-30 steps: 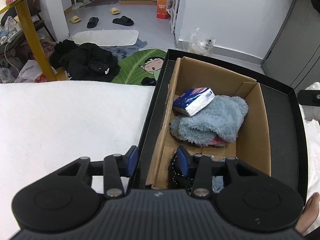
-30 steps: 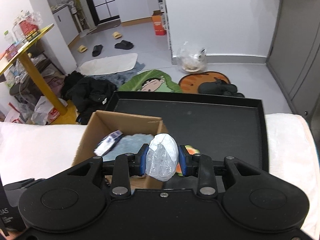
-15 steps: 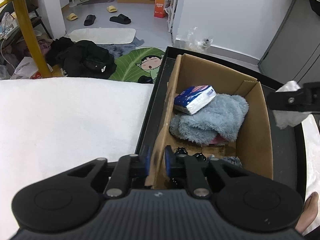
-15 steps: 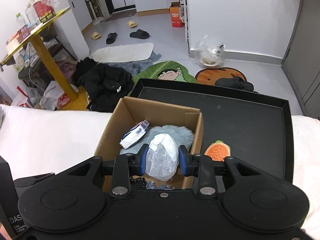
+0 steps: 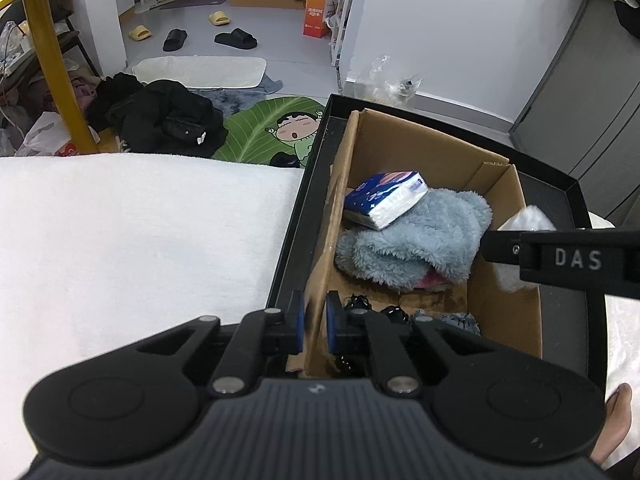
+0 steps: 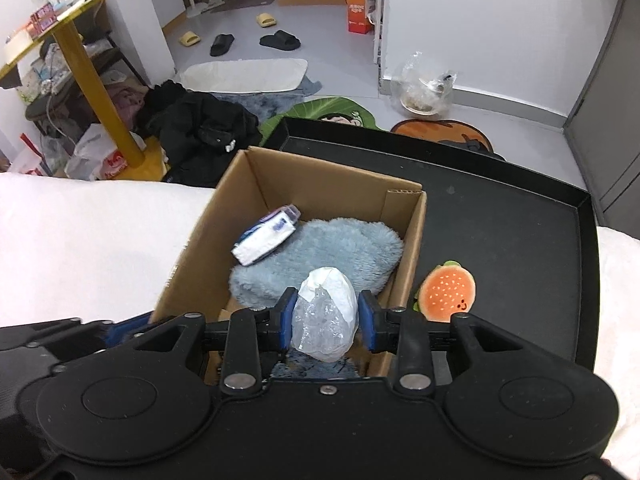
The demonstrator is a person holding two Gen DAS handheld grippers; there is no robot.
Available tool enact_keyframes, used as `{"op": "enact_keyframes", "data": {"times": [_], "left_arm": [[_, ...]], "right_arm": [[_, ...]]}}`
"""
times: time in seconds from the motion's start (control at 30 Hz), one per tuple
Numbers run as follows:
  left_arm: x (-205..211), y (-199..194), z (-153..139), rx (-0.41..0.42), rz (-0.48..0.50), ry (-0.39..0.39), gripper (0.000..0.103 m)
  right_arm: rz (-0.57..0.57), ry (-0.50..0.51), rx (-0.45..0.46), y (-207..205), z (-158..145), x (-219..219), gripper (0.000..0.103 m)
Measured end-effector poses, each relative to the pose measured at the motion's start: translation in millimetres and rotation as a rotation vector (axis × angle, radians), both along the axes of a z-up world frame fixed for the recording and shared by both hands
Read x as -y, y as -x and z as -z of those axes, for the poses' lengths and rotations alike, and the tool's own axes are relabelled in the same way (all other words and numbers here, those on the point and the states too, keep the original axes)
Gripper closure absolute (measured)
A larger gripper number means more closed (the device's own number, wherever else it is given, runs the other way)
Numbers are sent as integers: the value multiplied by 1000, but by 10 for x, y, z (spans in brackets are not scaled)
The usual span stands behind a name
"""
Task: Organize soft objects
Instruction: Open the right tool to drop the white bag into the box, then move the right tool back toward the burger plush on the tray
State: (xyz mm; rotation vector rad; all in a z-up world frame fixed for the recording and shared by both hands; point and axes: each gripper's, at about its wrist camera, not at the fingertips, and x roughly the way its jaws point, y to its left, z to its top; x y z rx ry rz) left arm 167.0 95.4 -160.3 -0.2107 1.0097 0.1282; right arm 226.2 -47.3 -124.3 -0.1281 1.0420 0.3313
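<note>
A cardboard box stands in a black tray. In it lie a blue fluffy cloth, a blue and white tissue pack and dark items near the front. My left gripper is shut on the box's near left wall. My right gripper is shut on a white plastic-wrapped bundle and holds it above the box's near right part. A burger plush lies on the tray right of the box.
The tray sits on a white cloth surface. Beyond its far edge the floor holds a black pile of clothes, a green leaf mat, slippers and a yellow table leg.
My left gripper closed on the box's left wall. My right gripper carried the bundle left, from over the tray to over the box.
</note>
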Motion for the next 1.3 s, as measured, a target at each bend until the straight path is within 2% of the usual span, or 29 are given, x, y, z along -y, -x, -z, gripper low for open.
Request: {"op": "enact_keyframes", "data": {"times": [0.07, 0.17, 0.47, 0.6, 0.73, 0.83, 0.9, 1.0, 1.1, 1.17, 1.23, 1.3], "left_arm": [[8, -3, -1, 0, 1, -4, 93], [12, -6, 2, -1, 1, -4, 93], [46, 9, -30, 11, 3, -29, 92], [93, 22, -49, 19, 4, -66, 90], [102, 6, -51, 11, 8, -68, 89], [98, -4, -53, 6, 4, -74, 88], [107, -3, -57, 10, 4, -77, 87], [119, 2, -66, 14, 2, -82, 84], [131, 15, -86, 22, -1, -88, 78], [142, 10, -92, 18, -4, -97, 67], [160, -2, -97, 20, -8, -105, 60], [178, -8, -100, 18, -11, -118, 58]], "right_arm": [[7, 5, 0, -15, 20, 29, 68], [16, 7, 19, -9, -4, 72, 58], [64, -27, 46, -71, -85, 387, 57], [81, -39, 48, -97, -75, 567, 57], [93, -43, 47, -106, -37, 746, 54], [98, -42, 45, -102, -2, 840, 49], [96, -44, 51, -85, 22, 917, 42], [93, -41, 68, -65, 60, 1049, 35], [103, -37, 61, -88, 119, 1203, 35], [114, -46, 44, -119, 167, 1311, 35], [117, -59, 33, -141, 214, 1395, 35], [123, -61, 28, -154, 258, 1467, 35]]}}
